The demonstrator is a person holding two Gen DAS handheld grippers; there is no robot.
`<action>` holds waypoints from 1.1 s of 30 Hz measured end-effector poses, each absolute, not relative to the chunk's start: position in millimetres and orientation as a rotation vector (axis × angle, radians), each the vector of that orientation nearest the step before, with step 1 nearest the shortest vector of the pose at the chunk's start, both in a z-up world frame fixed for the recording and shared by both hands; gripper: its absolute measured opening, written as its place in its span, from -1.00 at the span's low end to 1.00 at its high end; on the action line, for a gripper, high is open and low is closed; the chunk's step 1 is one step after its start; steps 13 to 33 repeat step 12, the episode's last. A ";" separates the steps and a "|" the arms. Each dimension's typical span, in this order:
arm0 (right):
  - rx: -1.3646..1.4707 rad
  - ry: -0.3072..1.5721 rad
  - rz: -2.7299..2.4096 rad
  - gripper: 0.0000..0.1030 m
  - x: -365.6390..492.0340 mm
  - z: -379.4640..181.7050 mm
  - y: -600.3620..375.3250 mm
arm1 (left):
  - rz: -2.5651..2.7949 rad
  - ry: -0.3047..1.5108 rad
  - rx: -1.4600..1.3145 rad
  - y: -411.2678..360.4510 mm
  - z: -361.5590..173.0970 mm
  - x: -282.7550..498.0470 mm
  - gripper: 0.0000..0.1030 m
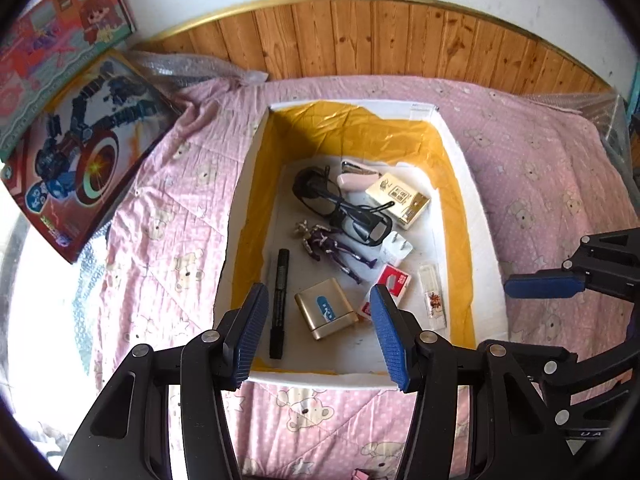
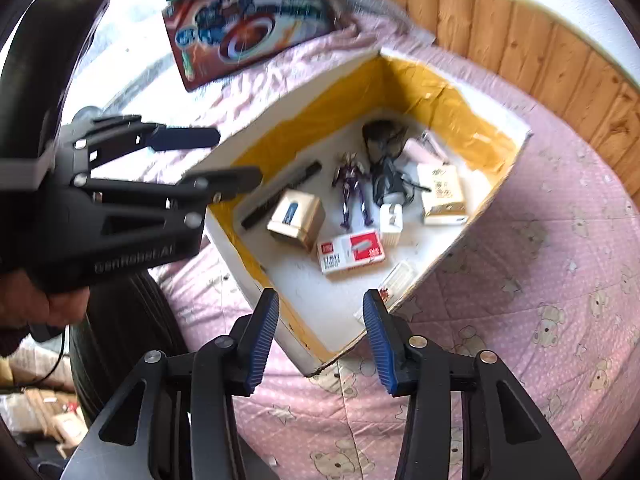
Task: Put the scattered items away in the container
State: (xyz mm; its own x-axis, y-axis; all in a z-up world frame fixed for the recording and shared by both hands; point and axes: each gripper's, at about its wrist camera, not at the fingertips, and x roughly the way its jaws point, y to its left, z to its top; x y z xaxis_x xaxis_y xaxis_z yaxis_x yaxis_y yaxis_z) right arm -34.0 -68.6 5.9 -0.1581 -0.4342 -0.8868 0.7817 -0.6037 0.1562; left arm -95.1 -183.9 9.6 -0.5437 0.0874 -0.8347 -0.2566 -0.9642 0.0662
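Left wrist: white, seemingly foam box point(image 1: 244, 200).

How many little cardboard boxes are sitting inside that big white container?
3. A gold box with a blue label lies beside the black marker, a red-and-white box right of it, and a gold printed box at the far end. Others may hide underneath.

Pink bear-print quilt point(image 1: 540, 184), wooden wall panelling point(image 1: 400, 40), two toy boxes point(image 1: 84, 152) beside bubble wrap point(image 1: 180, 66)
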 end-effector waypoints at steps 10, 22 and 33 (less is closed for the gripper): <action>1.094 0.352 -2.069 0.06 -2.0 26.3 -45.3 | 2.773 0.013 -1.277 -193.2 32.5 -37.4 0.27; 1.094 0.348 -2.074 0.06 2.6 21.7 -44.1 | 2.789 -0.006 -1.276 -193.8 34.0 -30.1 0.27; 1.094 0.348 -2.074 0.06 2.6 21.7 -44.1 | 2.789 -0.006 -1.276 -193.8 34.0 -30.1 0.27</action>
